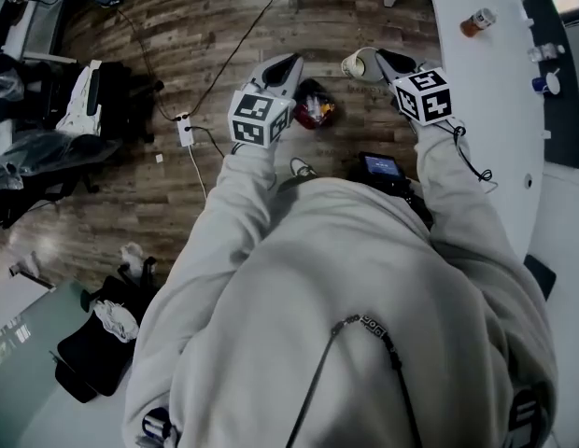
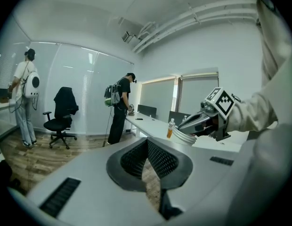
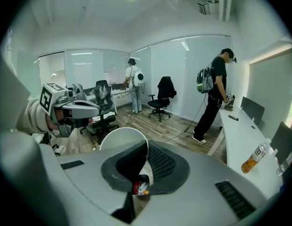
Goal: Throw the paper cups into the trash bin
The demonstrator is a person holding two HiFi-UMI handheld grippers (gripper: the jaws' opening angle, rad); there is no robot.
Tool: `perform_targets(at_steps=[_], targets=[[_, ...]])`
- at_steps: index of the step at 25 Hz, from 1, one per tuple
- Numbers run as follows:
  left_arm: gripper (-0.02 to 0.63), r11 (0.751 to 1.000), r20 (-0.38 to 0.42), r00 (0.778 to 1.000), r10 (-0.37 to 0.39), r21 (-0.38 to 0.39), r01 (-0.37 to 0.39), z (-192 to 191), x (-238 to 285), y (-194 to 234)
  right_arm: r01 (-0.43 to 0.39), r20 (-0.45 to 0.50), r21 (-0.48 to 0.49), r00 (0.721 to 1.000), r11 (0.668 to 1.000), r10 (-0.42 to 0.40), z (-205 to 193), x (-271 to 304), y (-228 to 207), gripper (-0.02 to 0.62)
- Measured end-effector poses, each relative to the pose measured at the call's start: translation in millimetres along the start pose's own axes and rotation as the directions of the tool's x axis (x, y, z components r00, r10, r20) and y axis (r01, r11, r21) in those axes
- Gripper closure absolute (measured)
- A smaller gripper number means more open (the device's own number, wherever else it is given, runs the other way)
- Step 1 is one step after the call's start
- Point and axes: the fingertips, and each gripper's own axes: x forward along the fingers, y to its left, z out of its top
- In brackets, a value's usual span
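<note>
Head view: carry-to-bin step, drop not yet done. Right gripper is clamped on the rim of a paper cup, which hangs over the wood floor at about 1 o'clock of the trash bin. The bin stands on the floor with red wrappers inside, just beside the left gripper, whose tips sit at 11 o'clock of it. Left jaws are together with nothing in them; the left gripper view shows only floor through the slit. Right gripper view has the cup wall pinched between the jaws and the bin low in the gap.

Next, as I judge it: bring the cup over the bin mouth, then let the jaws go. The mouth looks small, so a miss is possible.

Room is an office. White desk at 3 o'clock with a bottle, power strip at 9 o'clock, an office chair, and two standing people by a glass wall.
</note>
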Motion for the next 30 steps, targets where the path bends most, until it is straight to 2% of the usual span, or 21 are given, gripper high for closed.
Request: perform_targets(at_steps=[7,11,16,20,24,30], targets=[[0.601,0.995,-0.017,0.997,0.078,-0.063,-0.079,-18.5,-25.6,40.4,-0.091,-0.026,-0.085,0.996,0.992,0.090,28.8,48.5,30.7,0.563],[0.601,0.993,-0.008,0.994,0.111,-0.049,-0.111,-2.9,-27.5,50.5,-0.124,-0.010,-0.103,0.992,0.987,0.124,46.1,57.4,34.6,0.563],[0.601,0.993,0.016,0.993,0.115,-0.025,-0.114,16.5,-22.2,60.4,-0.141,-0.011,-0.127,0.990,0.982,0.141,59.5,67.1,33.2,0.563],[0.601,0.993,0.011,0.993,0.117,-0.022,-0.116,15.7,-15.6,64.2,-0.158,-0.020,-0.120,0.987,0.980,0.157,54.8,75.7,36.5,0.563],[0.601,0.991,0.013,0.993,0.113,-0.067,-0.112,11.8,-13.1,66.8,-0.179,-0.039,-0.112,0.984,0.978,0.175,45.0,83.3,38.8,0.563],[0.601,0.988,-0.003,0.992,0.128,-0.088,-0.128,1.1,-7.6,79.3,-0.199,-0.063,-0.102,0.979,0.975,0.193,35.8,98.7,36.7,0.563]])
